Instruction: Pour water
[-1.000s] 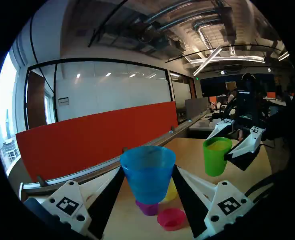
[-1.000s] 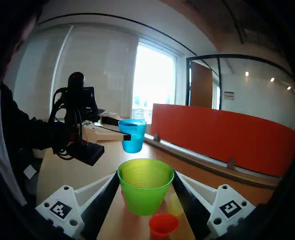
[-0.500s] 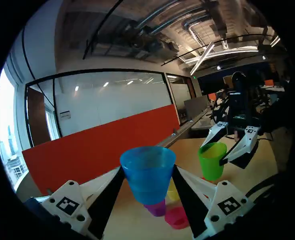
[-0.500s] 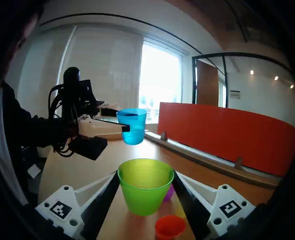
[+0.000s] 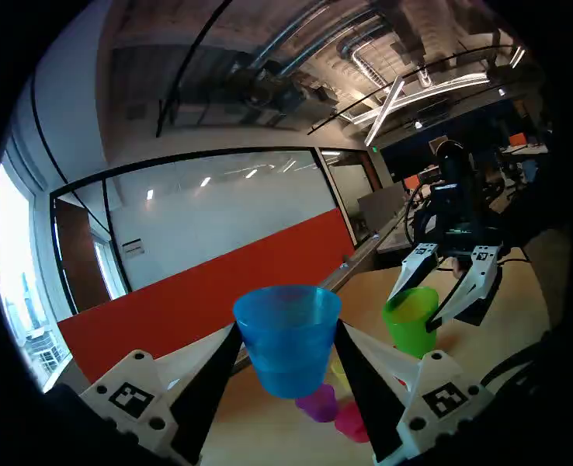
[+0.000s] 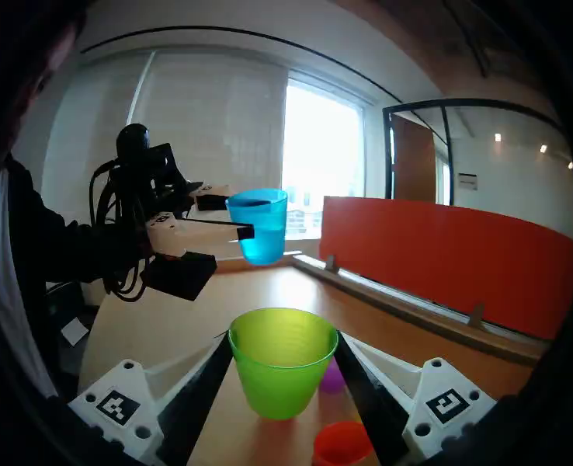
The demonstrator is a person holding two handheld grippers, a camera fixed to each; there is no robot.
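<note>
In the left gripper view, the left gripper holds a translucent blue plastic cup upright at 6 o'clock, its jaws pressed on both sides of the cup. The cup is raised above the pale wooden surface. Just beyond it, low at 5 o'clock, a small purple plastic cup and a small pink plastic cup stand on the surface close together. Farther off, at 3 o'clock, the right gripper grips a translucent green plastic cup between its jaws. A long red partition panel runs behind, from 8 to 2 o'clock.

In the right gripper view, the right gripper clamps the green cup upright at 6 o'clock, jaws closed on its sides. The purple cup stands just behind it at 5 o'clock, and a small orange plastic cup sits lower, on the surface. Farther off, at 10 o'clock, the left gripper carries the blue cup, higher than the green one and well apart from it. A person's dark sleeve reaches in from 9 o'clock. The red panel stretches toward 3 o'clock beside a bright window. Whether either held cup contains water cannot be told.
</note>
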